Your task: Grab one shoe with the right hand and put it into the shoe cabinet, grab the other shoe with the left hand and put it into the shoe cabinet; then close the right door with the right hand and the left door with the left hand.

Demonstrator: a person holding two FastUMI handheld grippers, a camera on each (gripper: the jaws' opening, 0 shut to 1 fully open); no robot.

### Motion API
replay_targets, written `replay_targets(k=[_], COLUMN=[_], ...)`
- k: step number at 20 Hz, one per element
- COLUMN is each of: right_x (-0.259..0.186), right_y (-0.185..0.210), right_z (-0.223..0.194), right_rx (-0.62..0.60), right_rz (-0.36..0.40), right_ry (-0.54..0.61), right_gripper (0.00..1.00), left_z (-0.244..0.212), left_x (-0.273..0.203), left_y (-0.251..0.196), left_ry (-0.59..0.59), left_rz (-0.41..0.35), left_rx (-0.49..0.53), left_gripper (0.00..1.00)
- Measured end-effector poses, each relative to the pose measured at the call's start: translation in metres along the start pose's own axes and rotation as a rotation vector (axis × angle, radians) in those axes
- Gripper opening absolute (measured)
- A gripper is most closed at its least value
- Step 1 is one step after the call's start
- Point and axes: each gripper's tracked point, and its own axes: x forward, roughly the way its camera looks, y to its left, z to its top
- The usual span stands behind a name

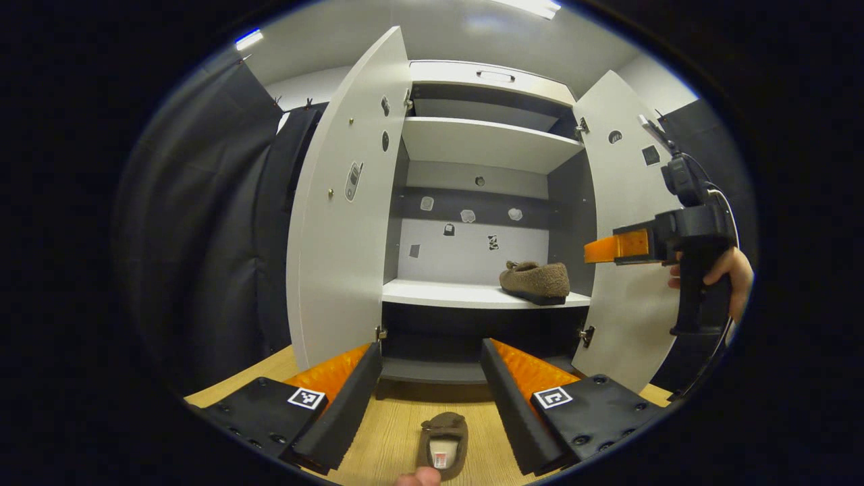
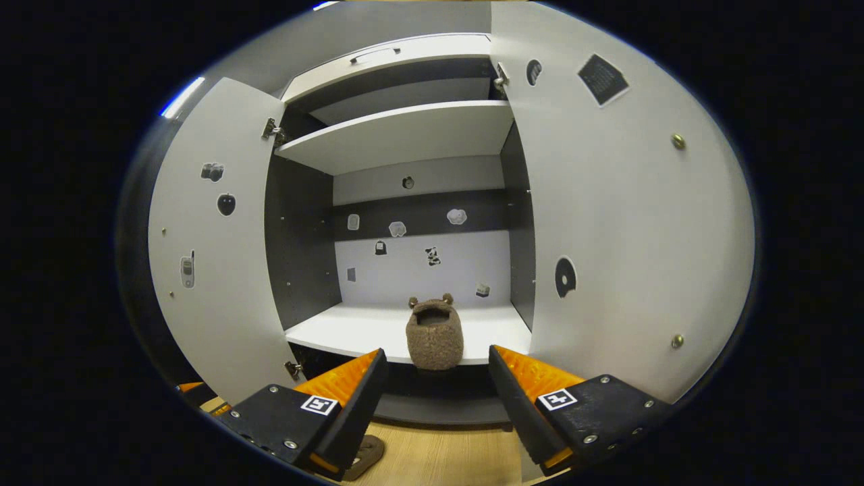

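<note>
One shoe (image 2: 435, 335) seen set on cabinet shelf (image 2: 351, 331); other shoe (image 1: 443, 447) at 6 o'clock on floor (image 1: 391, 432). Left gripper (image 1: 430, 398) and right gripper (image 2: 437, 398) jaws held wide, empty.

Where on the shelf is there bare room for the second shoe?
The lower shelf is bare from its left wall to the brown shoe, which sits at the right end. The other shoe lies on the floor between the open left hand-held gripper.
</note>
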Motion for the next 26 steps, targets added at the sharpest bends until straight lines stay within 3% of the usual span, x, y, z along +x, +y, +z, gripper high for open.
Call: replay_targets(k=[3, 6, 14, 16, 22, 26], right_x=[-0.021, -0.038, -0.072, -0.078, -0.091, -0.098], right_y=[-0.006, -0.007, -0.001, -0.001, 0.000, -0.009], right_z=[-0.022, -0.056, -0.065, -0.074, -0.077, -0.080], right_rx=[0.011, 0.027, 0.015, 0.023, 0.003, -0.007], right_rz=[-0.015, -0.001, 0.018, 0.015, 0.004, -0.015], right_ry=[-0.041, -0.014, -0.062, -0.036, -0.040, -0.025], right_gripper=[0.92, 0.92, 0.92, 0.92, 0.92, 0.92], left_z=[-0.014, -0.032, -0.086, -0.116, -0.249, -0.299], left_x=[-0.004, -0.004, 0.011, 0.017, 0.019, 0.041], left_y=[-0.001, -0.002, -0.002, -0.006, 0.017, 0.030], left_ry=[0.023, 0.073, 0.249, 0.326, 0.601, 0.694], left_rz=[0.006, 0.006, -0.102, -0.144, -0.132, -0.105], left_rx=[-0.012, -0.026, -0.027, -0.039, 0.065, 0.074], left_gripper=[0.99, 0.96, 0.96, 0.97, 0.94, 0.93])
